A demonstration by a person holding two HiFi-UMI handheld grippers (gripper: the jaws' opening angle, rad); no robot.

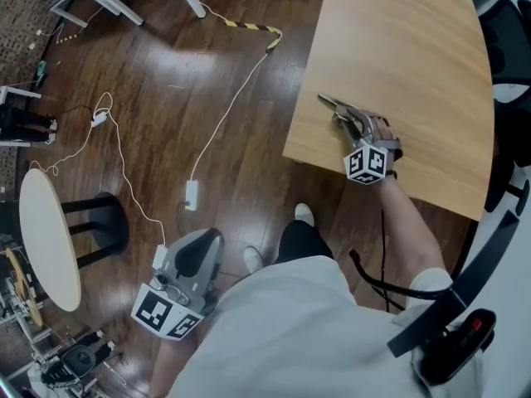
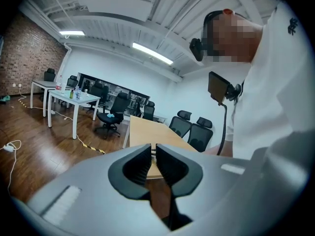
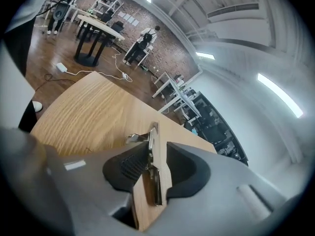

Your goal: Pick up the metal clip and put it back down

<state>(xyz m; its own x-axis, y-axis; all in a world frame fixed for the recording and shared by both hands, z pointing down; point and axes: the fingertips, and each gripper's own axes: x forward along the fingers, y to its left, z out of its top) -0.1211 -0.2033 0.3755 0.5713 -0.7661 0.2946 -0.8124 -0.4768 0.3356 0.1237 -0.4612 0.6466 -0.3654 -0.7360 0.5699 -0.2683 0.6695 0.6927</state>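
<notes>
The metal clip (image 1: 335, 105) lies on the wooden table (image 1: 398, 48) near its front left corner, its long handle pointing away to the left. My right gripper (image 1: 355, 126) rests low over the table with the clip (image 3: 151, 154) between its jaws. A strip of bare wood shows between the clip and the right pad, so the jaws stand open around it. My left gripper (image 1: 196, 255) hangs off the table beside the person's left side, above the floor. Its jaws (image 2: 154, 163) are shut with nothing in them.
A round white side table (image 1: 48, 239) and a black stool (image 1: 95, 222) stand at the left on the dark wood floor. White cables and a power adapter (image 1: 191, 195) trail across the floor. Office chairs (image 2: 189, 127) stand beyond the table.
</notes>
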